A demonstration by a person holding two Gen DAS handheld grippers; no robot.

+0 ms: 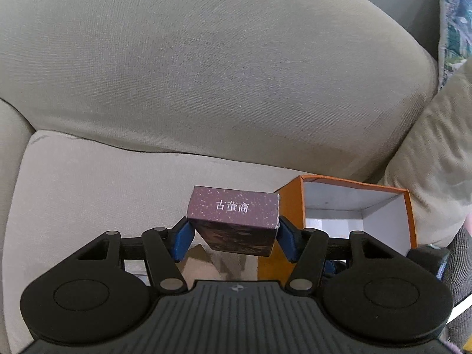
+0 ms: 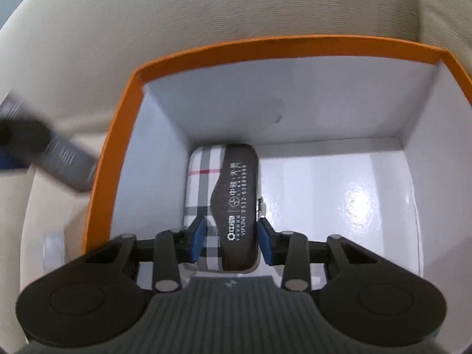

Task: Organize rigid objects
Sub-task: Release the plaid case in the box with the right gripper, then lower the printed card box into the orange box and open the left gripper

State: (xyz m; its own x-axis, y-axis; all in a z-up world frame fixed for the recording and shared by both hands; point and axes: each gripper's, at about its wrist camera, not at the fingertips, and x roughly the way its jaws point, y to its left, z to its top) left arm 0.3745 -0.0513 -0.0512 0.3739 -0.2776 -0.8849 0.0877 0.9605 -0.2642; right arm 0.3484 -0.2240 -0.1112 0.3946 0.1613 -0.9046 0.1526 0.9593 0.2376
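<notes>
Orange box (image 1: 292,203) w/ white lining sits open on the sofa seat (image 1: 88,191), the landmark here. Left gripper (image 1: 233,236) has its jaws clamped on a purple card box (image 1: 233,206), held up just left of the box and not yet over it. Right gripper (image 2: 230,242) is inside the box, jaws around a plaid glasses case (image 2: 221,200); can't tell if they press it. Step: packing items in. Next, prob.: right lets go and clears out, left carries across and lowers in beside the case.

Plaid case (image 2: 206,203) inside orange box (image 2: 124,153); purple box (image 1: 233,218) aloft
</notes>
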